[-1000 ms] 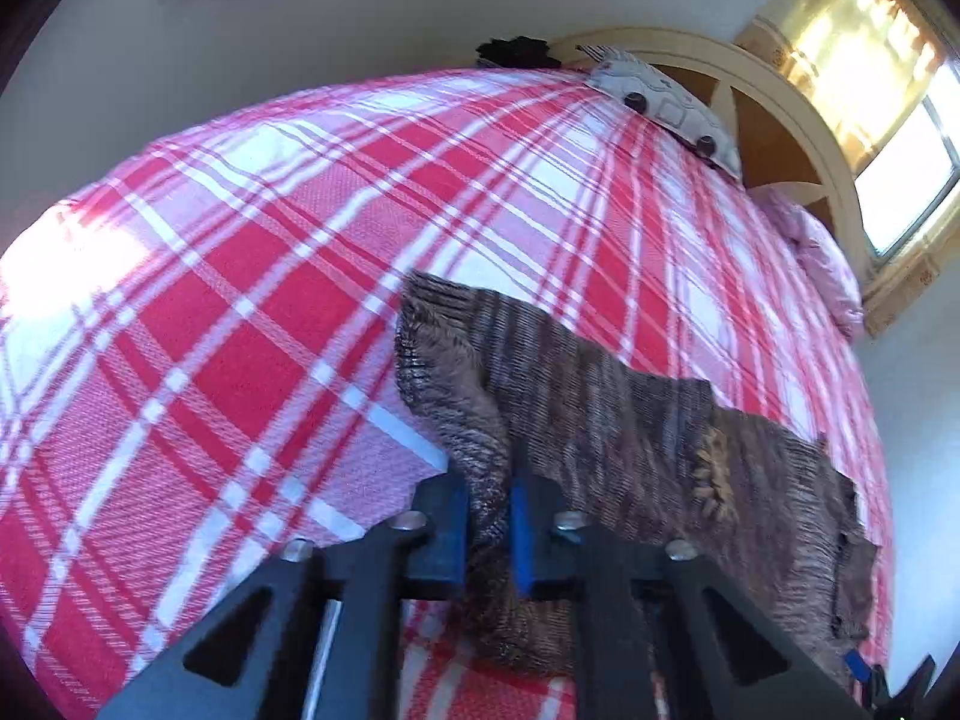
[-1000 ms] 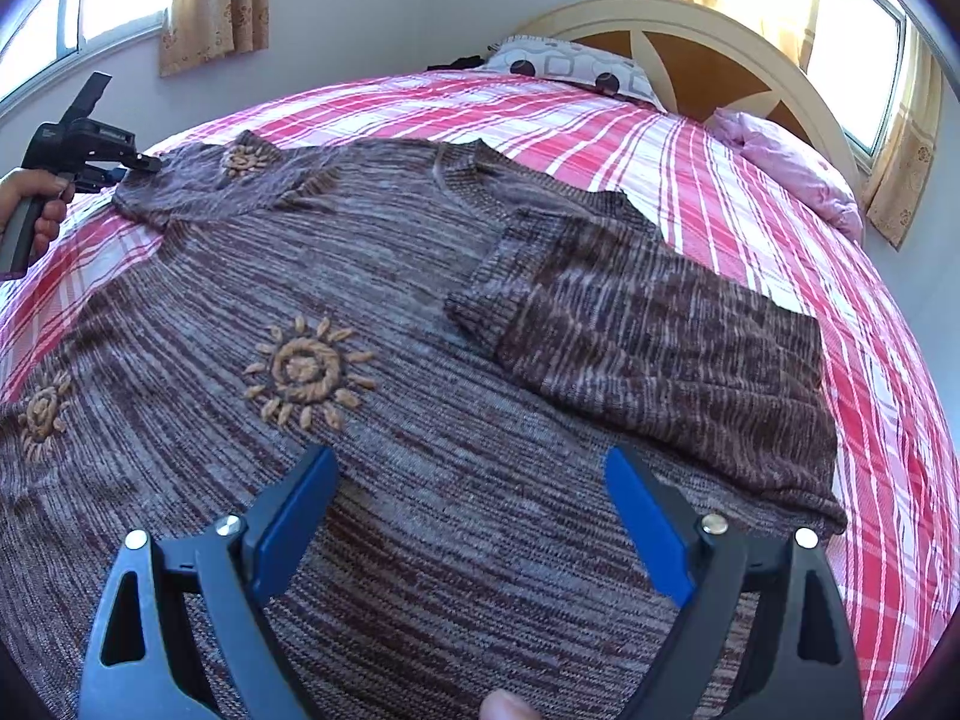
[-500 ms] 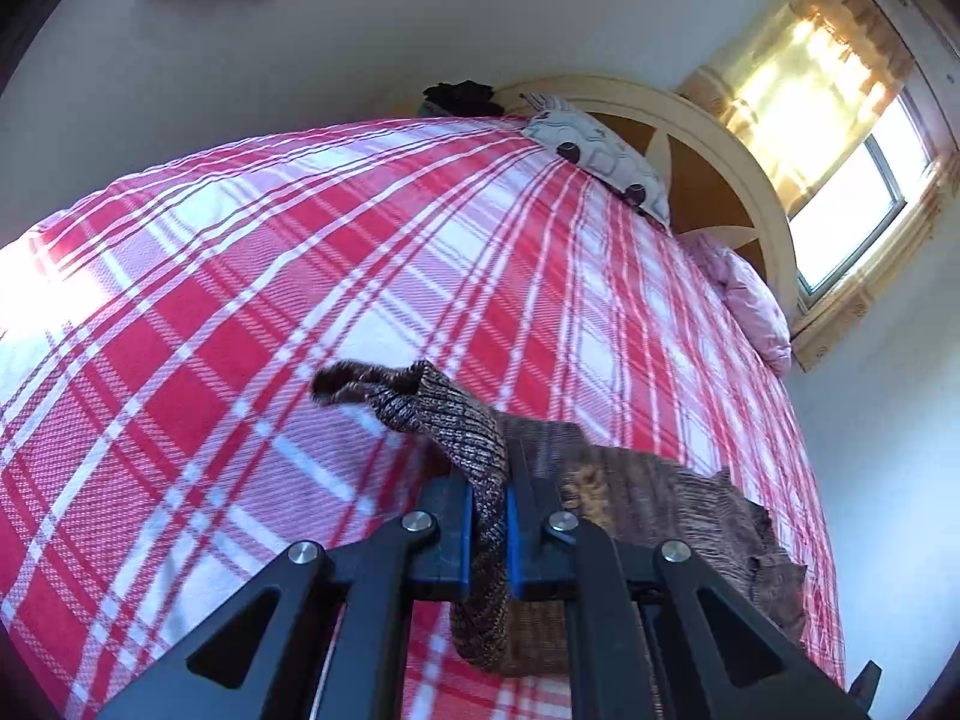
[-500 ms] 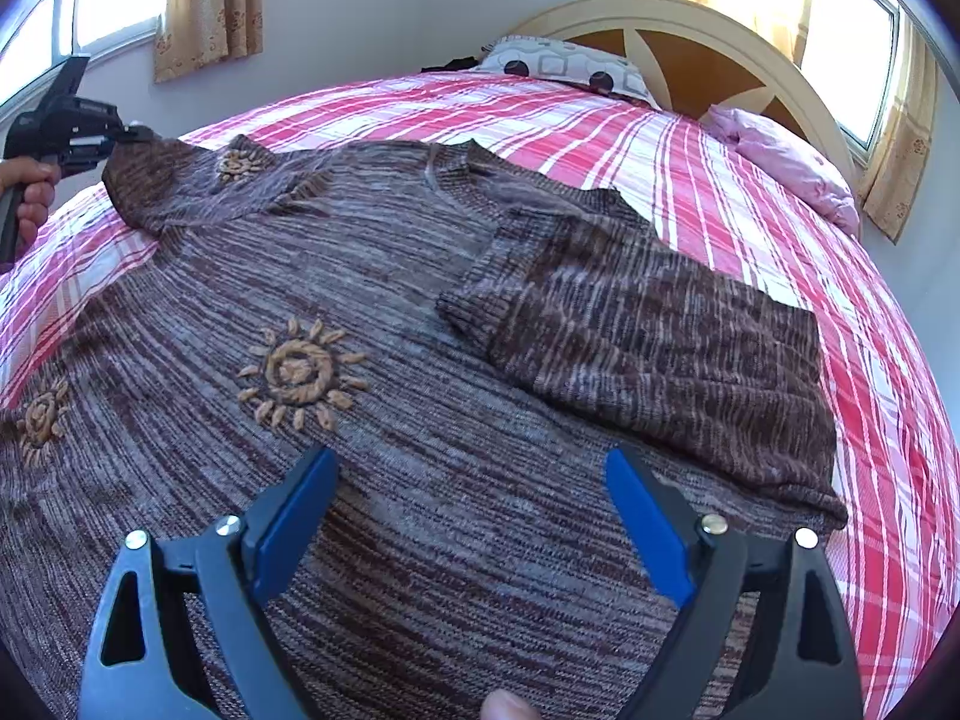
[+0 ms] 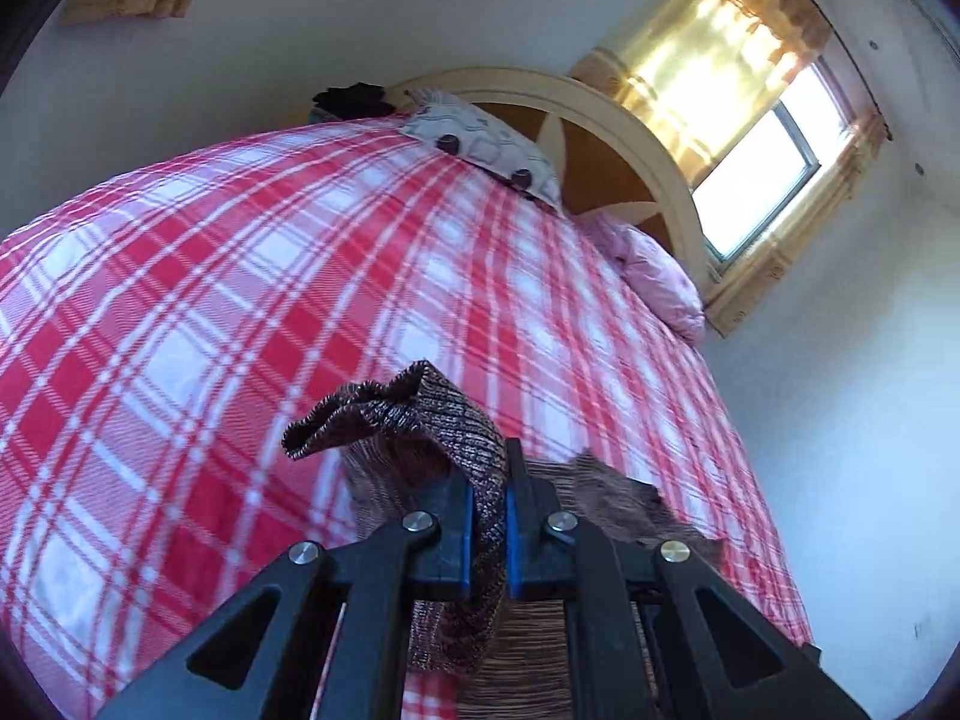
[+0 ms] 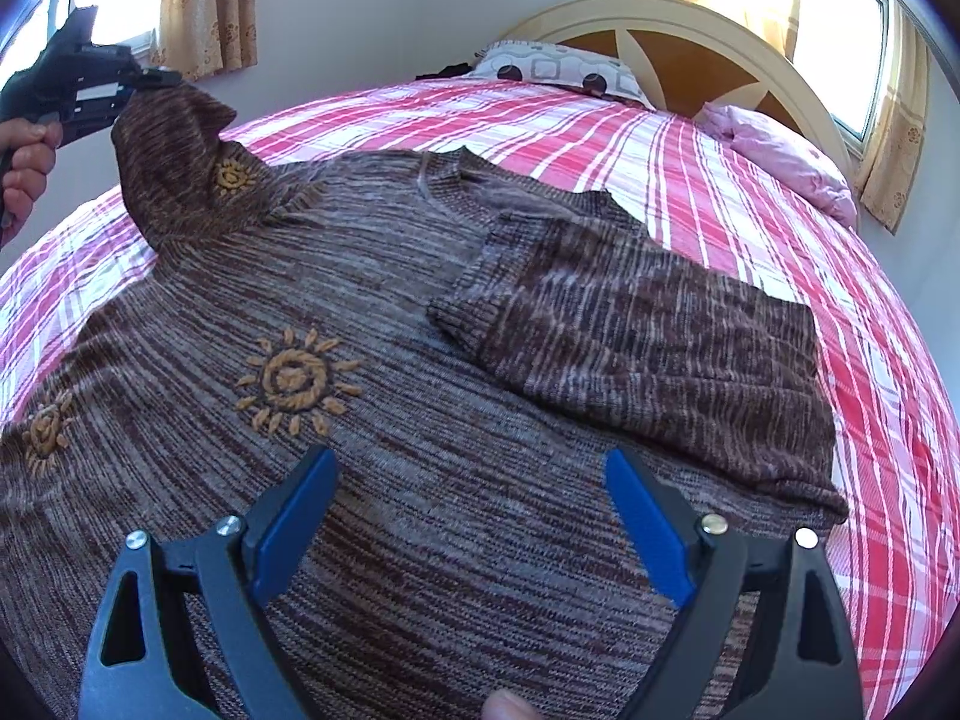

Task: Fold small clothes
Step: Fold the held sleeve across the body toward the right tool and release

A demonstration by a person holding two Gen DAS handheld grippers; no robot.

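A brown knitted sweater [image 6: 420,420] with orange sun embroidery lies spread on the red plaid bed [image 6: 720,168]. Its right sleeve [image 6: 648,354] is folded across the body. My left gripper [image 5: 487,510] is shut on the cuff of the left sleeve [image 5: 414,414], which hangs lifted above the bedspread. In the right wrist view that left gripper [image 6: 153,79] shows at the upper left, held by a hand [image 6: 24,168], with the sleeve [image 6: 180,162] pulled up from the bed. My right gripper [image 6: 474,516] hovers open over the sweater's lower body, nothing between its blue pads.
A patterned pillow [image 6: 558,69] and a pink pillow [image 6: 786,162] lie against the wooden headboard [image 6: 678,54] at the far end. Curtained windows [image 5: 762,138] let in bright light. The bed's right edge runs near a wall [image 5: 840,450].
My left gripper has risen and carried the sleeve cuff up off the bed, toward the sweater's body. The right gripper has stayed where it was, still open.
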